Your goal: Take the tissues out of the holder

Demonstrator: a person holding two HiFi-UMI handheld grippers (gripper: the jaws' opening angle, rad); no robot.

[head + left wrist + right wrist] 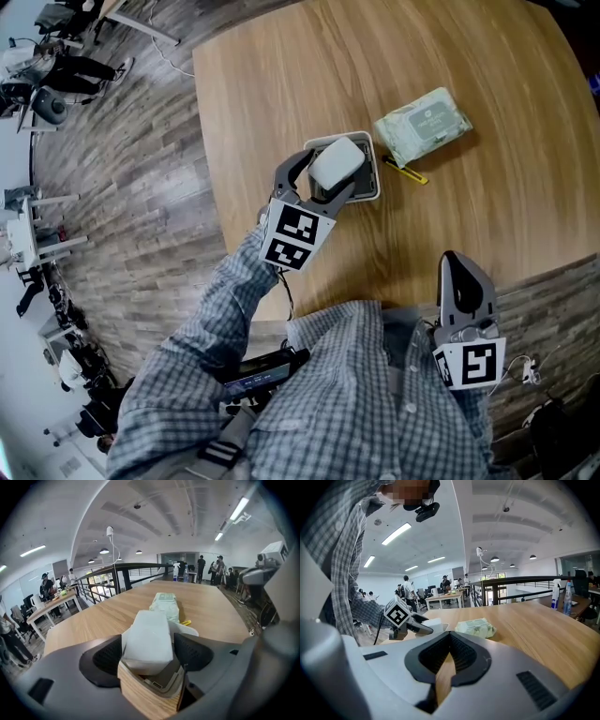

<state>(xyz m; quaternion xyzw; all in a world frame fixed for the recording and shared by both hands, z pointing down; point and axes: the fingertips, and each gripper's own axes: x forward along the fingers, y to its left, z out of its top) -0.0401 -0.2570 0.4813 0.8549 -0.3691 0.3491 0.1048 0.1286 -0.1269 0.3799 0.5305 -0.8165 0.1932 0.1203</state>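
Note:
A white tissue pack (336, 161) sticks up, tilted, out of a wood-patterned holder (367, 193) on the round wooden table. My left gripper (321, 183) straddles that pack from the near side. In the left gripper view the pack (149, 639) fills the gap between the jaws above the holder's wall (150, 700). The pads stand wide beside its flanks without squeezing it. At the table's near edge my right gripper (461, 267) is shut and empty, its pads meeting (450, 637). It points toward the holder.
A green wet-wipe pack (423, 124) lies beyond the holder, with a small yellow object (405, 172) between the two. The table (281, 94) ends close to the left of the holder, above wooden flooring. Desks and people stand far off in the room.

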